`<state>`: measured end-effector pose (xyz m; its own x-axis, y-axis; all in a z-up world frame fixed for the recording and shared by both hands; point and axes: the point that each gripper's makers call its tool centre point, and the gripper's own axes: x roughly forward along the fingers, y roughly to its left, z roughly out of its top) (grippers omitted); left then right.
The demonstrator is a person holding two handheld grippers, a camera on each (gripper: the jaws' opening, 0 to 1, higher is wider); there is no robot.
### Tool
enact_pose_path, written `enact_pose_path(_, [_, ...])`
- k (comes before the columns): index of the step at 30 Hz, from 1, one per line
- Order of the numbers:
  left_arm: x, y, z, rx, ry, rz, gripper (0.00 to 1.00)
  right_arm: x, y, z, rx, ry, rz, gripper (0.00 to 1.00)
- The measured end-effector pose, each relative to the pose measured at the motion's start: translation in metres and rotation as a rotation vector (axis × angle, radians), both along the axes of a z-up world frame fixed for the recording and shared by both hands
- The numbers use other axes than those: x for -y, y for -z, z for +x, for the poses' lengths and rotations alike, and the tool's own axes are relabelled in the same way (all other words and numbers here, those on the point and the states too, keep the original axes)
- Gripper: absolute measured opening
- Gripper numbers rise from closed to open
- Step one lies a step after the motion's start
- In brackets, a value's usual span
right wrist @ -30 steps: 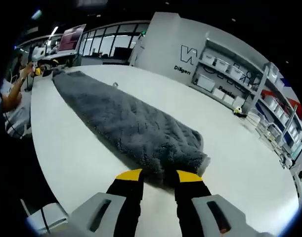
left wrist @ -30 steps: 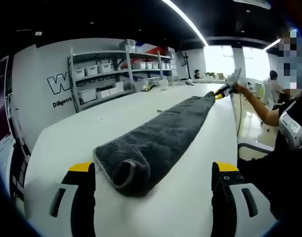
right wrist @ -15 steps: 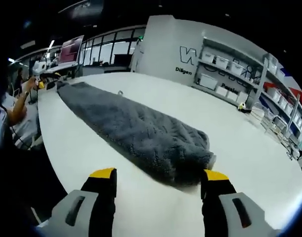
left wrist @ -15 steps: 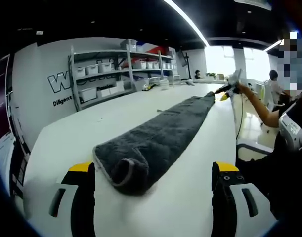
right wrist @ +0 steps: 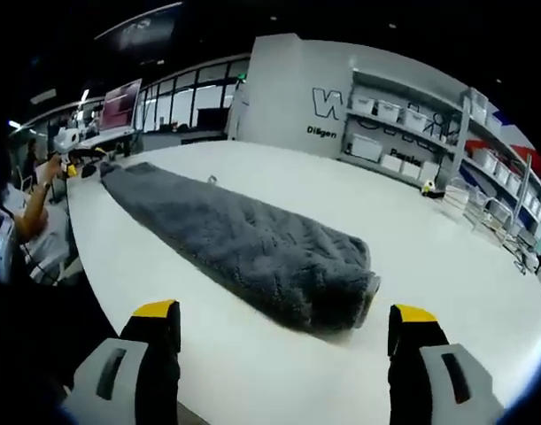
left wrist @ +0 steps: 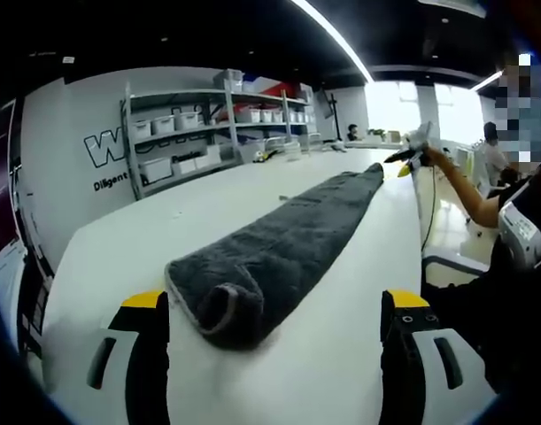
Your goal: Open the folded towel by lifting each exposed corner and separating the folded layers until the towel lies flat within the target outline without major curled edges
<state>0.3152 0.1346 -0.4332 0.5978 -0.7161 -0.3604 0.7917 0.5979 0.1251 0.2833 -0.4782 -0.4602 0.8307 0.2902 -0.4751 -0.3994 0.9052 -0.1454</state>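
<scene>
A long dark grey towel (left wrist: 279, 243) lies folded into a narrow strip along the white table (left wrist: 146, 239). Its near end in the left gripper view is rolled into a thick curl. My left gripper (left wrist: 273, 305) stands open just short of that curl, one jaw on each side, touching nothing. At the strip's far end a hand holds my right gripper (left wrist: 408, 158). In the right gripper view the towel (right wrist: 243, 243) runs off to the upper left, its rounded end lying free on the table. My right gripper (right wrist: 286, 317) is wide open in front of that end.
Metal shelves with white bins (left wrist: 195, 133) line the wall behind the table, and again in the right gripper view as shelves (right wrist: 403, 119). A person's arm (left wrist: 469, 195) reaches along the table's right edge, beside a white chair (left wrist: 447, 263). Small bits lie on the table (right wrist: 429, 257).
My right gripper has gone from nearly shut at the towel's end to wide open and has drawn back a little; the towel end now lies free. The left gripper has stayed put.
</scene>
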Motion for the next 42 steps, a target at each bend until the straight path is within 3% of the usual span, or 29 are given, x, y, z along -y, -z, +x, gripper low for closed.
enact_pose_path(8, [0.001,-0.001,0.001,-0.002,-0.008,-0.007,0.98,-0.005,-0.009,0.006,0.017,-0.012,-0.008,0.99])
enact_pose_path(17, [0.005,-0.014,0.02,-0.014,-0.038,-0.038,0.95,-0.004,-0.033,0.03,0.074,-0.002,-0.002,0.85])
enact_pose_path(30, [0.026,-0.026,0.048,-0.03,-0.041,-0.031,0.92,-0.007,-0.042,0.071,0.045,-0.008,-0.022,0.87])
enact_pose_path(42, [0.038,-0.021,0.085,-0.072,-0.078,-0.017,0.89,-0.002,-0.038,0.114,0.002,0.006,-0.049,0.93])
